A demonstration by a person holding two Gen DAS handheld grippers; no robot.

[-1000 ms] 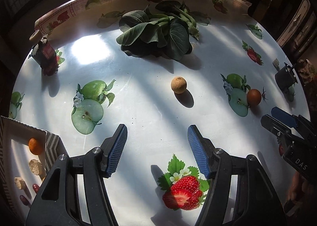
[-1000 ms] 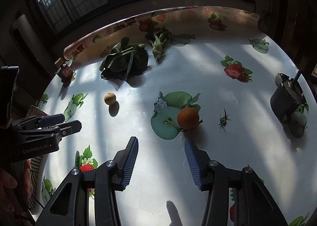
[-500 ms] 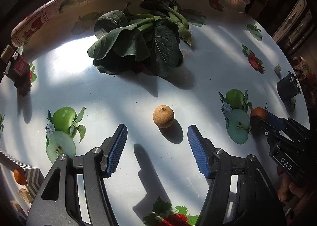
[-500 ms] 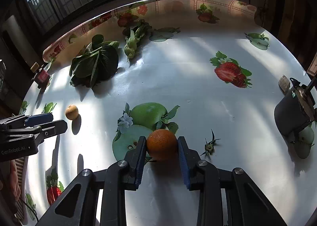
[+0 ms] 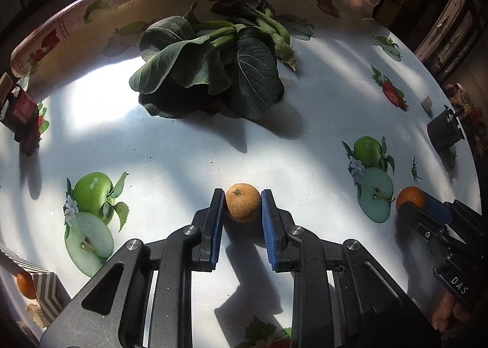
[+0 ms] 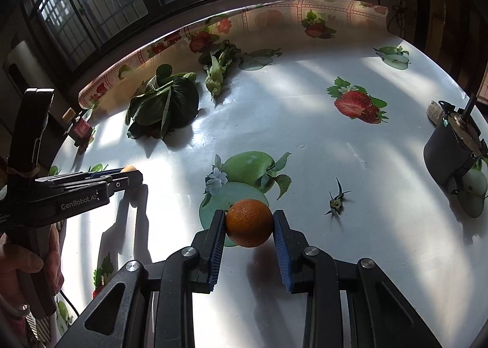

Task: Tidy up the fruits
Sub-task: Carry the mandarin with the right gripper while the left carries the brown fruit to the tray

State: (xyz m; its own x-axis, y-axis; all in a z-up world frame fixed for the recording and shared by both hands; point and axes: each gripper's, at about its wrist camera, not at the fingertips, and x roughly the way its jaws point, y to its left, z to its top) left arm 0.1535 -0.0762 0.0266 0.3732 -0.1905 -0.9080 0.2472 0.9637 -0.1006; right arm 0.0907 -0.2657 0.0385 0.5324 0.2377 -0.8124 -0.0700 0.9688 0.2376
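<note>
The left gripper [image 5: 242, 206] had just squeezed in on a small brown fruit [image 5: 242, 207]; its blue pads [image 5: 217, 223] pressed the fruit on both sides; the fruit sat on the table [image 5: 183, 147] in front of a pile of green leaves [image 5: 210, 70]. The right gripper [image 6: 249, 227] was clamped on an orange [image 6: 249, 227]; its jaws had been closing a moment before; the orange sat at the edge of a printed green apple [image 6: 248, 166] on the cloth. A small dry stem [image 6: 335, 203] lay near the orange, to its right; a dark pot [image 6: 448, 159] stood well apart by the table's right edge. At the far left of the left view, a striped box [image 5: 45, 287] held another orange [image 5: 26, 285]. A red jar [image 5: 21, 110] stood by the left edge. A hand [image 6: 27, 262] held the left gripper.
</note>
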